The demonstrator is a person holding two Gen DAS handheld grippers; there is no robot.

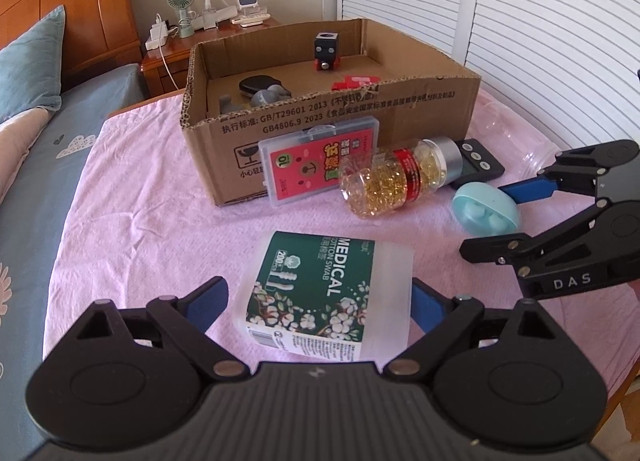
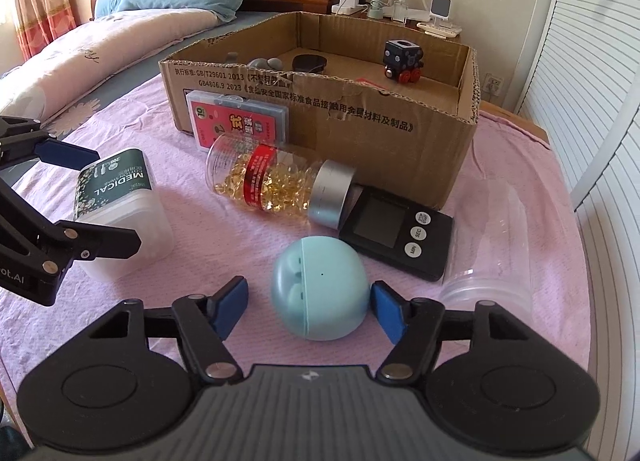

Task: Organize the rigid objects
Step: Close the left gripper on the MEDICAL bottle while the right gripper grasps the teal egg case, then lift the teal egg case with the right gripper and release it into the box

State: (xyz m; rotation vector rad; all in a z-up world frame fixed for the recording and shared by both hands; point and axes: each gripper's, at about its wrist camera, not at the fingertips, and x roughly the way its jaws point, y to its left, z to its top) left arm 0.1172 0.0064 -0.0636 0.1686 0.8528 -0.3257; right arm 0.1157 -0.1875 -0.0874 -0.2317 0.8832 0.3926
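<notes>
A white cotton swab box (image 1: 312,261) with a green label lies on the pink cloth between the fingers of my left gripper (image 1: 318,293). The right pad is at the box's side and a thin gap shows at the left pad, so the gripper is open. A teal egg-shaped earbud case (image 2: 320,289) lies between the fingers of my right gripper (image 2: 308,289), also open. Its right pad is at the case and its left pad stands apart. A capsule bottle (image 2: 276,185), a black timer (image 2: 396,233) and a red card case (image 1: 316,157) lie before the cardboard box (image 1: 400,101).
The cardboard box holds a toy train car (image 1: 326,51) and some grey and black items. A clear plastic cup (image 2: 492,257) lies on its side at the right. A bed with a blue pillow (image 1: 28,57) is on the left, a nightstand (image 1: 168,61) behind, and louvred doors (image 1: 540,21) on the right.
</notes>
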